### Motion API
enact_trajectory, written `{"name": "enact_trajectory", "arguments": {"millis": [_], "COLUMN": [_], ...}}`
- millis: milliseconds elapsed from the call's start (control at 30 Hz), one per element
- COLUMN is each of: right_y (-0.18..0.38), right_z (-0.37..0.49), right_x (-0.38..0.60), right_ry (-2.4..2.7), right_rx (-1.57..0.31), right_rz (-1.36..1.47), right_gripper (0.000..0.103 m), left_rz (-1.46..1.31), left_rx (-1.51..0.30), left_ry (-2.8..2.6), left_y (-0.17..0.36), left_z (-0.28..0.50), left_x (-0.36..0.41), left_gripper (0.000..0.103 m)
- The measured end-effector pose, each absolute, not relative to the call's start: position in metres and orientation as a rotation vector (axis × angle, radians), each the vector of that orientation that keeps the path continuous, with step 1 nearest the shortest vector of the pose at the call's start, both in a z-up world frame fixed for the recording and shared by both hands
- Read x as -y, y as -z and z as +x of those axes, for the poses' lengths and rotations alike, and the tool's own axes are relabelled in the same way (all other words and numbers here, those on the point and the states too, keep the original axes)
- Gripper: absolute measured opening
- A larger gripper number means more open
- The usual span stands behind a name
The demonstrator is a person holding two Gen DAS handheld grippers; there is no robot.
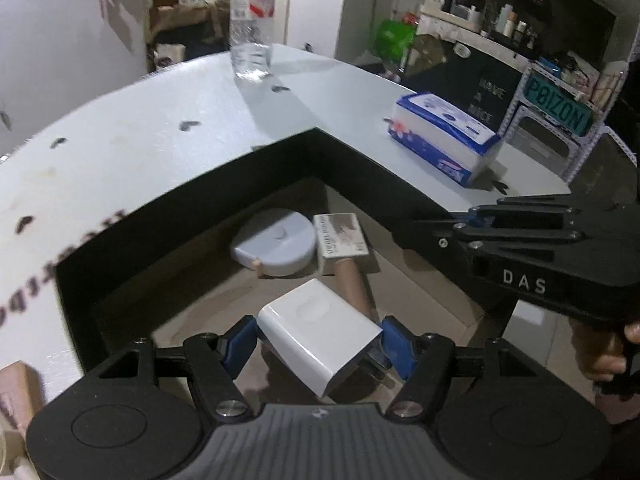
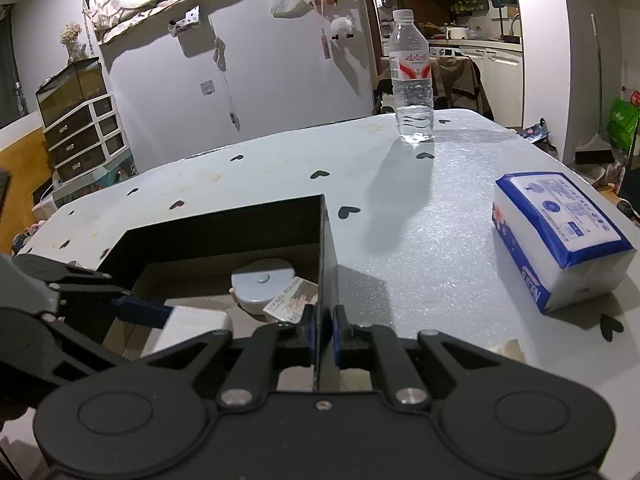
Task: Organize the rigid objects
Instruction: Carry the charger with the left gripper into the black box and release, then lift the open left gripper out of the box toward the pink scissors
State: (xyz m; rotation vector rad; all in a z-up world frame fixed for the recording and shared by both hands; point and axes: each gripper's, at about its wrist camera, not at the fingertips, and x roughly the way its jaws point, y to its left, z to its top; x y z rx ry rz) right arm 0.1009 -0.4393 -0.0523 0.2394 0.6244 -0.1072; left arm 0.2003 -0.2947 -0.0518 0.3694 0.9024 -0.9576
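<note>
Both grippers were matte black, with blue pads on the fingers, silver pivot screws and round embossed discs on the body. The right gripper bore white "DAS" lettering; bare fingers of the right hand showed behind it

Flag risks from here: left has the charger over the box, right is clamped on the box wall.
1. The white charger sits skewed between the left gripper pads, so it may twist out on release.
2. Dropped straight down, it could land on the round white case and the small nail polish box already inside.
3. The right gripper pinches only the thin black box wall; a tug could tilt it.
</note>
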Motion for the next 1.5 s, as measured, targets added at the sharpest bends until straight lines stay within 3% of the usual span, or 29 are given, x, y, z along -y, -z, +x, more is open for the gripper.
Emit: {"name": "enact_trajectory", "arguments": {"millis": [533, 700, 767, 967, 1500], "right_y": [0.051, 0.052, 0.051, 0.051, 0.038], "right_z": [0.102, 0.102, 0.102, 0.103, 0.098], "right_x": [0.439, 0.441, 0.441, 0.442, 0.438], "right_ry": [0.113, 0.113, 0.115, 0.122, 0.166], "right_rx": [-0.632, -0.632, -0.633, -0.636, -0.601], "right_rz": [0.245, 0.262, 0.266, 0.277, 0.266], "right_gripper": [0.009, 0.009, 0.009, 0.009, 0.007], "left_rz": [0.341, 0.322, 0.308, 0.258, 0.225], "left_rx": [-1.002, -0.989, -0.971, -0.91, -0.738], "left_ry": [1.031, 1.016, 1.011, 1.013, 0.939], "left_y": [0.058, 0.055, 0.052, 0.037, 0.007], "left_z": [0.218, 0.218, 0.217, 0.212, 0.179], "left_x": [0.316, 0.308, 0.303, 0.284, 0.229], "left_gripper": [0.07, 0.082, 0.091, 0.099, 0.103]}}
